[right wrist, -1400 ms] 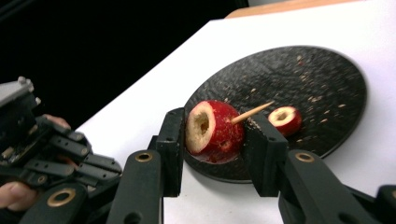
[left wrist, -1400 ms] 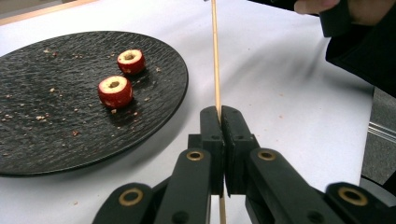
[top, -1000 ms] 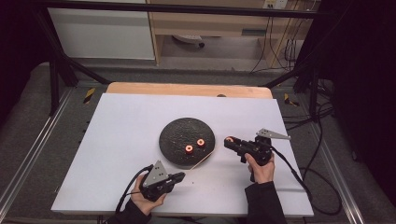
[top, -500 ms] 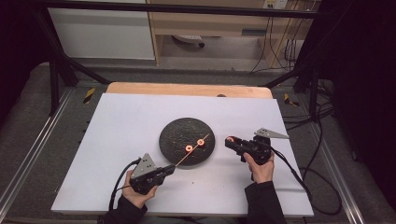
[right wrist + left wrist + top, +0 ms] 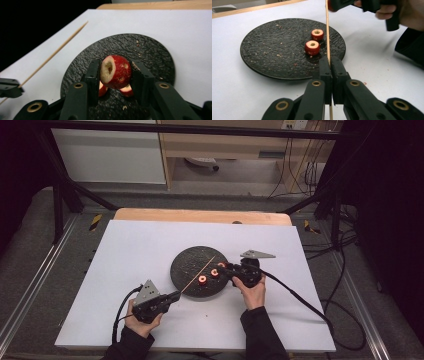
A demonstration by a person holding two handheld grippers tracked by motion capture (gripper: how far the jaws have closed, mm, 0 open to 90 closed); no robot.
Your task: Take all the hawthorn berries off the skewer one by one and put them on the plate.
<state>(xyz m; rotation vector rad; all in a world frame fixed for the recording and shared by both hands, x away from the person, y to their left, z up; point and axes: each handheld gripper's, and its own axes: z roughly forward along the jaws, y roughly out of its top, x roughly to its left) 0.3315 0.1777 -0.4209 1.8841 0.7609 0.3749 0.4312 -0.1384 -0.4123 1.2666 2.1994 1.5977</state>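
Right gripper view showed the right gripper [image 5: 115, 75] clamping a cored red fruit [image 5: 116, 72] while the left gripper [image 5: 329, 72] pinched a skewer [image 5: 327, 30], whose tip could miss the core hole.

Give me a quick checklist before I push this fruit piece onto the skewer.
1. Skewer clamped in left gripper: ok.
2. Cored fruit piece held in right gripper: ok.
3. Fruit's hole lined up with the skewer tip: not ok; in the right gripper view the skewer lies well off to one side.
4. Two more fruit pieces waiting on the plate: ok.
5. Grip firm enough for the push: cannot tell.
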